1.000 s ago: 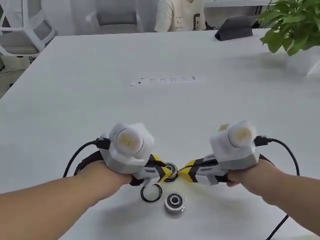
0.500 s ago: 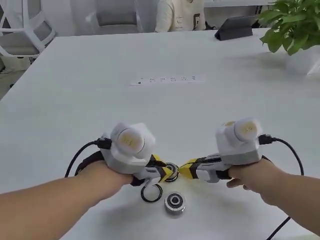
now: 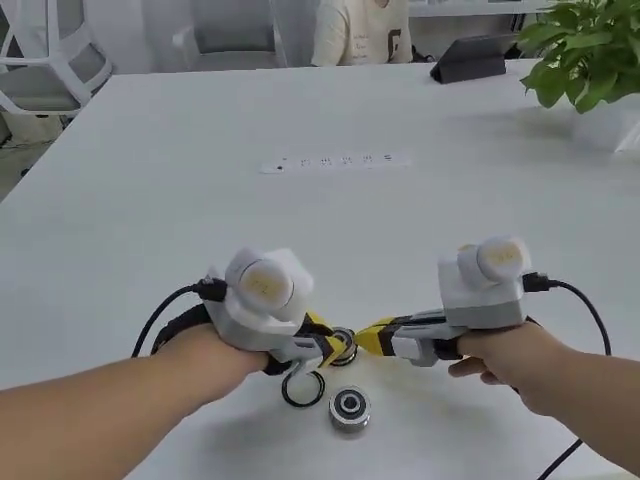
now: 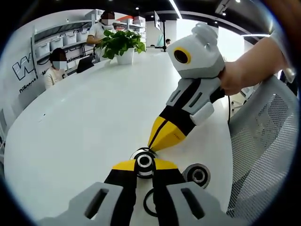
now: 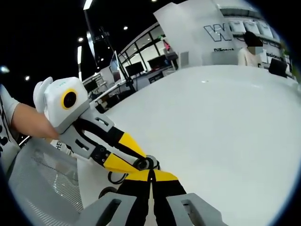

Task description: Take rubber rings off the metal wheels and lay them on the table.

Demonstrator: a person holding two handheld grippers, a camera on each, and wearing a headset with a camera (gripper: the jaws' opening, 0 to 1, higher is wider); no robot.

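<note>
1. The left gripper (image 3: pixel 330 349) is clamped on 1 metal wheel (image 4: pixel 144 161). A yellow jaw tip sits on each side of its rim, and the wheel hangs just clear of the table (image 3: pixel 330 230). The wheel appears to lie flat with its hub upward, so the grip runs across its width.

2. The right gripper (image 4: pixel 156 142) has its jaws drawn together to a point. It lies dead ahead of the left gripper, nose to nose with it and on nearly 1 line. Its point touches the rim of the held wheel on the side away from the left gripper. At this size it cannot be made out whether rubber is pinched between the tips.

3. Governing relation: the work sits at the very tip of both grippers. Judged from this, the left gripper serves as the anchor. Any peel would go back along the right gripper's own long axis, away from the left one.

4. 1 loose ring (image 3: pixel 303 388) lies on the table just below the left gripper's jaws. A second wheel (image 3: pixel 348 407) rests beside it, under the meeting point and on the person's side.
</note>
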